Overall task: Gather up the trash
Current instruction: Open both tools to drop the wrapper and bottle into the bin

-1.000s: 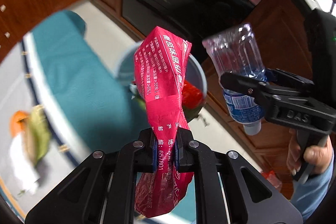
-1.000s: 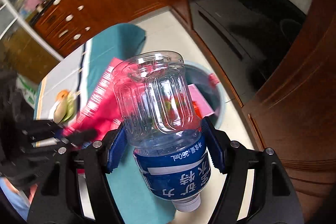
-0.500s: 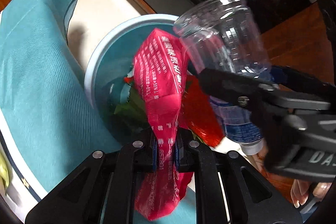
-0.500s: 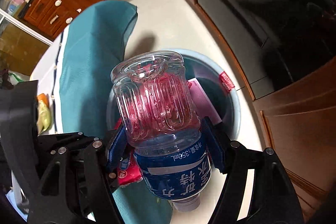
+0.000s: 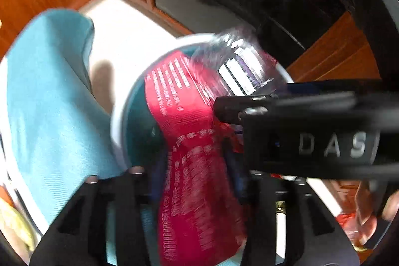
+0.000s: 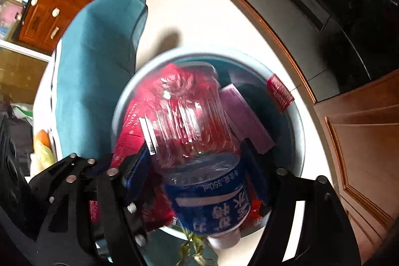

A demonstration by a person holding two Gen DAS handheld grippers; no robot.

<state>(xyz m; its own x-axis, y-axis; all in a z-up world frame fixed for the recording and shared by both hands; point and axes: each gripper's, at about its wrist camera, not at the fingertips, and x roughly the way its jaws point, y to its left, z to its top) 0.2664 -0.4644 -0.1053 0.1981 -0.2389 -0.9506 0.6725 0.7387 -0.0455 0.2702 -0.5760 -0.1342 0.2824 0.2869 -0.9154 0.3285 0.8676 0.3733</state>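
Black tongs (image 5: 197, 176) with silver screws — the other pair (image 6: 197, 166) marked "DAS".

Left gripper (image 5: 197, 181) points steeply down, its jaws opening, fingers (image 5: 134, 188) apart either side of a thing between them. Right gripper (image 6: 199, 171) points steeply down just right of it, jaws opening likewise, a thing between them.

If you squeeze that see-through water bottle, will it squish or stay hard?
The clear plastic bottle looks empty, so it is probably very light. Its thin ribbed walls would likely dent and crackle under a squeeze. Being round and smooth, it may well roll if laid sideways.
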